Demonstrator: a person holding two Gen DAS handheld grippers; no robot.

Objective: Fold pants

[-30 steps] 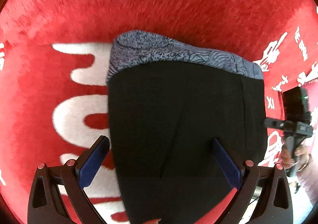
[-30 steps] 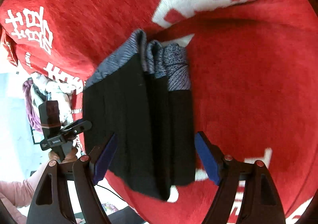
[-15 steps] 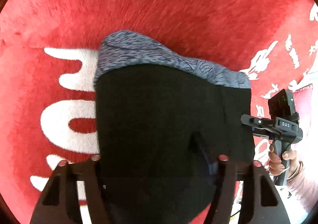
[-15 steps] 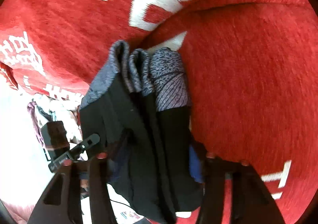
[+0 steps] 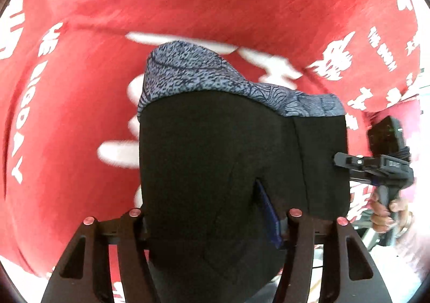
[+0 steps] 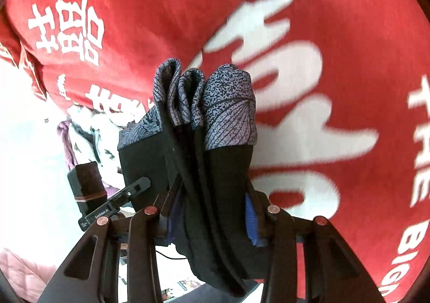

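Pants, black with a grey patterned waistband, are filling the middle and lower centre of the left wrist view and hanging as a folded bundle through the centre of the right wrist view, where the waistband is showing three stacked folds at the top of the bundle. A red blanket with large white lettering is spreading across the upper and left parts of the left wrist frame and is covering the upper and right parts of the right wrist frame; how far the bundle is resting on it cannot be told. The left gripper is sitting at the bottom centre of its frame, closed in on the black cloth, with one blue pad pressing into the fabric and the other hidden under it. The right gripper is likewise clamping the bundle at the bottom centre of its view, its blue pads pressing against both sides of the layers. At the right edge of the left wrist frame, a hand is gripping the handle of the other gripper. A heap of mixed clothes is lying at the left middle of the right wrist frame.
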